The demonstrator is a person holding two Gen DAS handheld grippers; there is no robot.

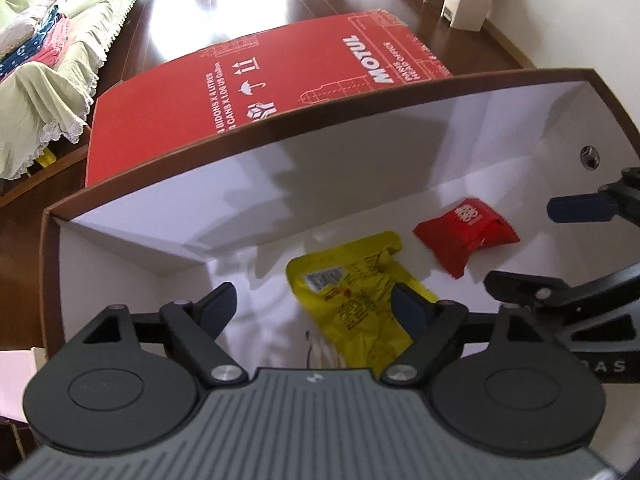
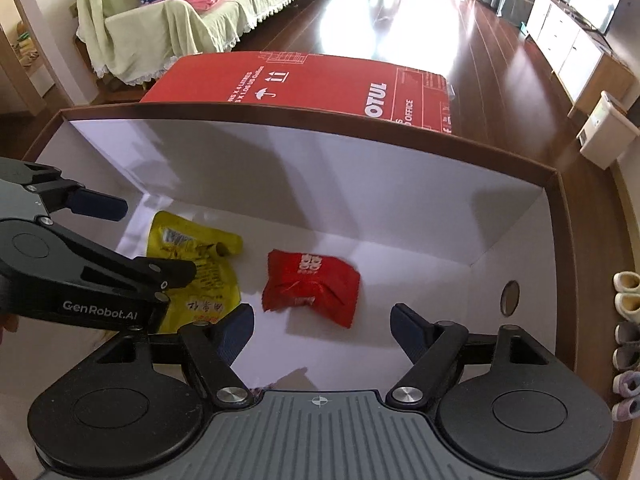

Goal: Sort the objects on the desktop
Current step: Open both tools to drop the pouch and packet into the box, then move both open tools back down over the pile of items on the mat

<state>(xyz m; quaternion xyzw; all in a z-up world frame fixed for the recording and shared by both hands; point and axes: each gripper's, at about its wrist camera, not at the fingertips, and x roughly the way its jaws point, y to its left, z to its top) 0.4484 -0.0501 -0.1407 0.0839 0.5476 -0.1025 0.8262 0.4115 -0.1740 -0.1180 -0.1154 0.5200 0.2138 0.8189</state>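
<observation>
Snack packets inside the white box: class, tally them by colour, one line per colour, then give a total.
Yellow packet: 1
Red packet: 1
Total: 2, both lying on the floor of the white box, apart from each other.

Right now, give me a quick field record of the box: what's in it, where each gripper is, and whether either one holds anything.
container: white-lined box with brown rim, round hole in its right wall
contents: yellow snack pouch on the left, red snack packet on the right, lying apart on the box floor
left gripper: open, empty, over the yellow snack pouch
right gripper: open, empty, just short of the red snack packet
behind box: red Motul carton
</observation>
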